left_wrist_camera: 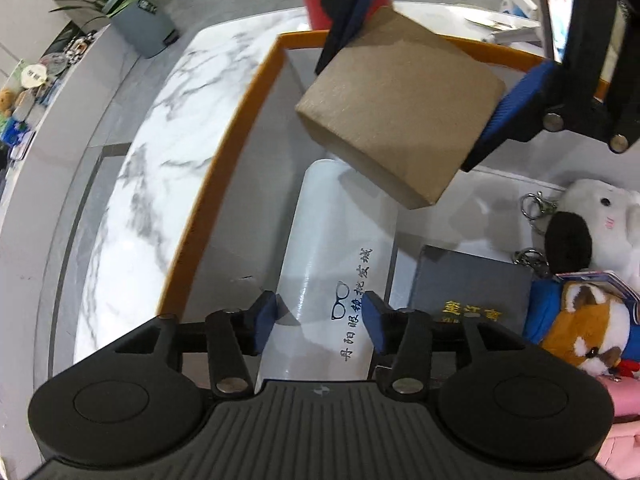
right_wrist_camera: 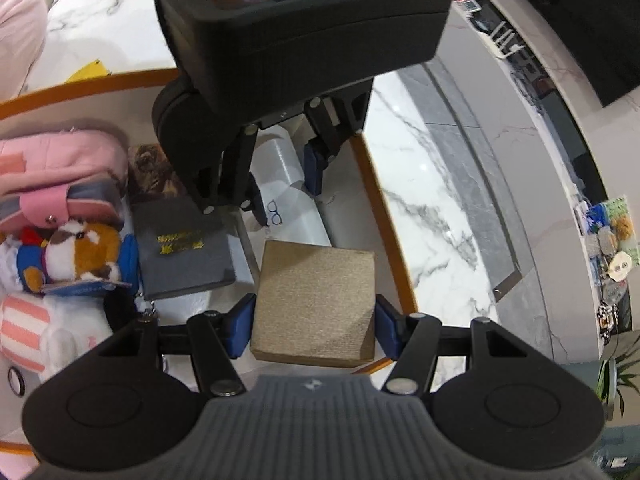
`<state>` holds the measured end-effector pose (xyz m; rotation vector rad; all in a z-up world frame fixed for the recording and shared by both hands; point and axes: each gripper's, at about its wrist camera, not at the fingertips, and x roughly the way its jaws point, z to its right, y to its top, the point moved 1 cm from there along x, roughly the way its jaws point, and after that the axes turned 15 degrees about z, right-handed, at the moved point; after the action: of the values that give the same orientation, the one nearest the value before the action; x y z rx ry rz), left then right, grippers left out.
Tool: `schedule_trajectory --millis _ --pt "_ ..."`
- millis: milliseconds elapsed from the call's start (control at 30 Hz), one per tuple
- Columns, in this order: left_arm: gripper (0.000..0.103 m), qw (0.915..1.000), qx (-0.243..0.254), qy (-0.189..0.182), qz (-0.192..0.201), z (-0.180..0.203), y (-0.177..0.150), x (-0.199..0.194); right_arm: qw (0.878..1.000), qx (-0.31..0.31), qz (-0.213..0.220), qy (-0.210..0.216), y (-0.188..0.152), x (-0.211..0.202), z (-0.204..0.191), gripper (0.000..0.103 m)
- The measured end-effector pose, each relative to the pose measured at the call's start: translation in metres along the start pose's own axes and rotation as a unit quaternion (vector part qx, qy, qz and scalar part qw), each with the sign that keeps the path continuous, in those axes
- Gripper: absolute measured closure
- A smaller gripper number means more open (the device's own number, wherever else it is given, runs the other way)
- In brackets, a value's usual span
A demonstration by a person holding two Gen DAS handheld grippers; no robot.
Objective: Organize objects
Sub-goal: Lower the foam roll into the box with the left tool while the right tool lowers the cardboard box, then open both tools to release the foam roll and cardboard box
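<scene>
A white glasses case with printed writing lies in the left part of the orange-rimmed tray. My left gripper points down at it, and its blue pads stand on either side of the case's near end with a thin gap, so it is open. A brown cardboard box hangs tilted above the case's far end, with my right gripper shut on it. In the right wrist view the box sits squeezed in the right gripper, and the left gripper straddles the case.
In the tray to the right of the case lie a dark booklet, key rings, plush toys and a pink pouch. A red cup stands behind the tray on the marble table. A grey bin stands on the floor.
</scene>
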<state>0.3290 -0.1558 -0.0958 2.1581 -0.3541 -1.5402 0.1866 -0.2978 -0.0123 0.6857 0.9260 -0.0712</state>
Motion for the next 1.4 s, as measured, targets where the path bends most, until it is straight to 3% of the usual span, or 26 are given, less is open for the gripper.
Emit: schedule_trajectory --millis 100,167,300,467,767,967,1167,1400 --pt "0.043 0.9999 -0.001 0.007 0.008 0.005 -0.004 -0.001 1.000 -0.015 -0.007 0.012 0.002 0.004 -0.002 0.040" --pt "0.035 0.9999 -0.004 0.013 0.008 0.007 -0.005 0.000 0.999 -0.029 -0.014 0.018 0.001 0.006 -0.004 0.040" --pt "0.033 0.9996 -0.025 0.008 0.010 0.010 -0.004 0.006 0.998 -0.054 -0.033 0.029 -0.002 0.015 -0.007 0.040" --pt "0.042 0.9991 -0.026 0.032 -0.002 0.012 -0.004 0.003 0.992 -0.091 -0.077 0.044 -0.005 0.033 -0.009 0.041" --pt "0.045 0.9983 -0.028 0.030 -0.042 0.015 -0.004 -0.001 0.988 -0.094 -0.105 0.064 -0.007 0.049 -0.003 0.041" --pt "0.051 0.9960 -0.024 0.032 -0.080 0.014 -0.008 -0.008 0.991 -0.068 -0.089 0.069 -0.002 0.049 0.007 0.031" --pt "0.053 0.9953 -0.050 0.038 -0.074 0.009 -0.015 -0.016 0.992 -0.065 -0.081 0.078 0.001 0.049 0.012 0.028" --pt "0.057 0.9943 -0.066 0.048 -0.069 0.012 -0.017 -0.024 0.987 -0.118 -0.081 0.079 0.006 0.053 0.006 0.026"
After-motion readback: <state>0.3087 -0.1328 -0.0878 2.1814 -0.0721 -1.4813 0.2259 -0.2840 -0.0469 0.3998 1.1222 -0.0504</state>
